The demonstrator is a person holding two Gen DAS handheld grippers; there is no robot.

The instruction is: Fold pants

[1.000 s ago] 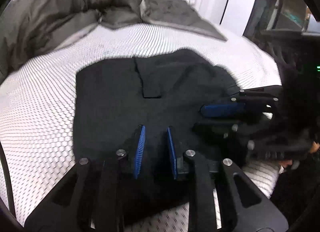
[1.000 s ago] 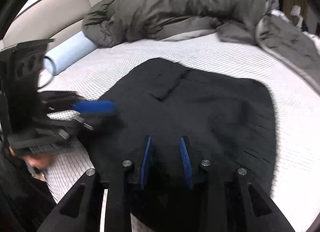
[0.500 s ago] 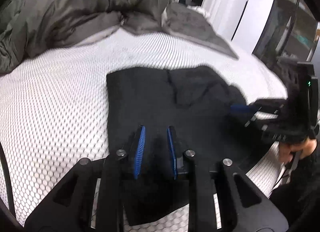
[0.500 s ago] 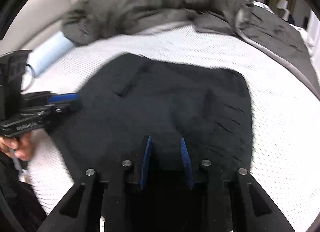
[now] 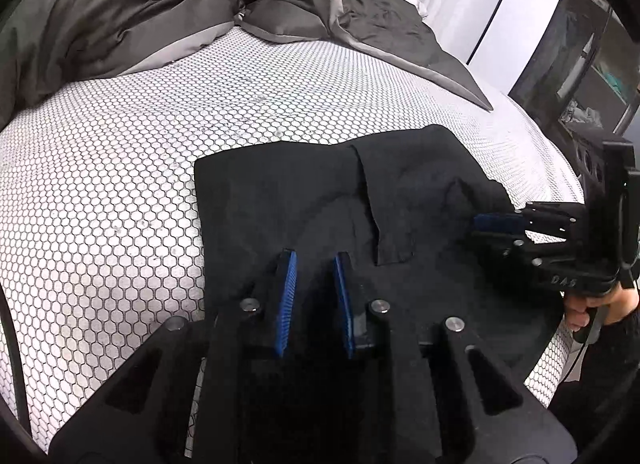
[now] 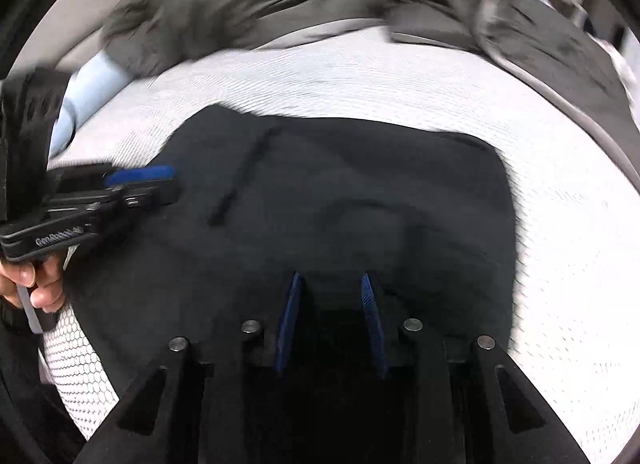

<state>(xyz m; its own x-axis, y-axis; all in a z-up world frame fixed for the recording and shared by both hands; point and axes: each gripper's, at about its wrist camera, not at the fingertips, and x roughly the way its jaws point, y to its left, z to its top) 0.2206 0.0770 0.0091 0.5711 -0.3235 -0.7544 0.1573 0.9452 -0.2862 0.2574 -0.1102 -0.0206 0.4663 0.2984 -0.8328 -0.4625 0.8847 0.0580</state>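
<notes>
Black pants (image 5: 320, 199) lie folded on a white bed (image 5: 100, 183); left gripper (image 5: 314, 260) and right gripper (image 6: 331, 284) hover over them, jaws slightly apart, holding nothing; grey duvet (image 5: 140, 3) behind.

On my left gripper (image 6: 140, 183), the side of the body reads "GenRobot" (the last characters blur out). My right gripper (image 5: 496, 223) shows embossed letters near its handle that look like "DAS".
</notes>
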